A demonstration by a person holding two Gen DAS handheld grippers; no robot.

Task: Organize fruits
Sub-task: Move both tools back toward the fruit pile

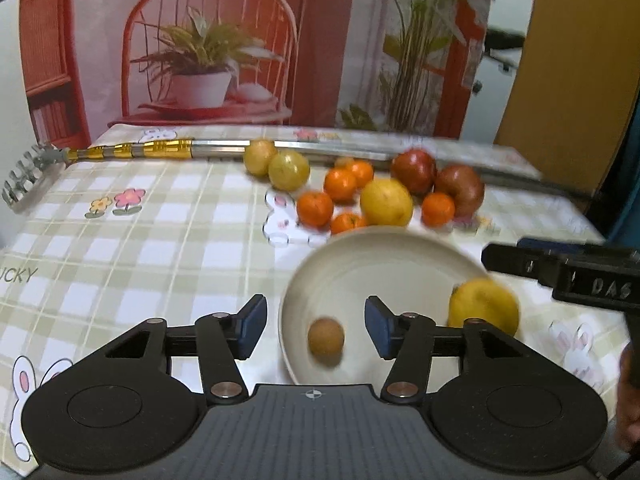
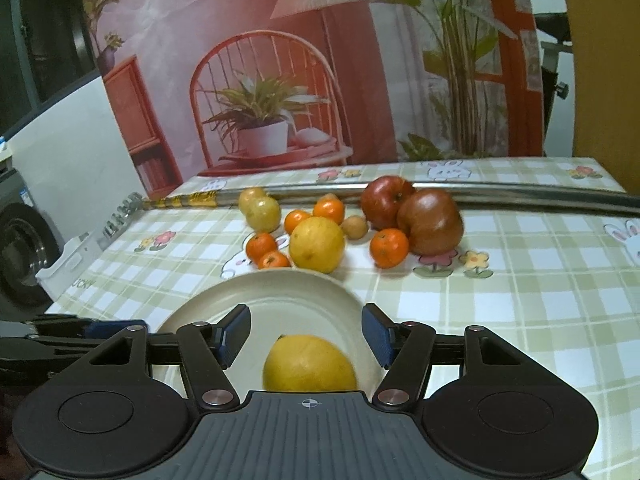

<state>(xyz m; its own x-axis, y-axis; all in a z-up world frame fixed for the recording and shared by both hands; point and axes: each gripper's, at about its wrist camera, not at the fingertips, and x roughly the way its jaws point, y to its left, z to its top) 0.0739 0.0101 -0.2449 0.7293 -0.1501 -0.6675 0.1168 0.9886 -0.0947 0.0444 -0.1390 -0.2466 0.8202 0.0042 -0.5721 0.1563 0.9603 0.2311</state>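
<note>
While wide open | left hand-held gripper (image 1: 315, 326), right hand-held gripper (image 2: 306, 334) (holding nothing)

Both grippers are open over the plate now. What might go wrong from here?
1. The small brown fruit and the yellow fruit look blurred on the shallow plate, so they may roll off.
2. The left gripper and right gripper crowd one plate and may collide.
</note>
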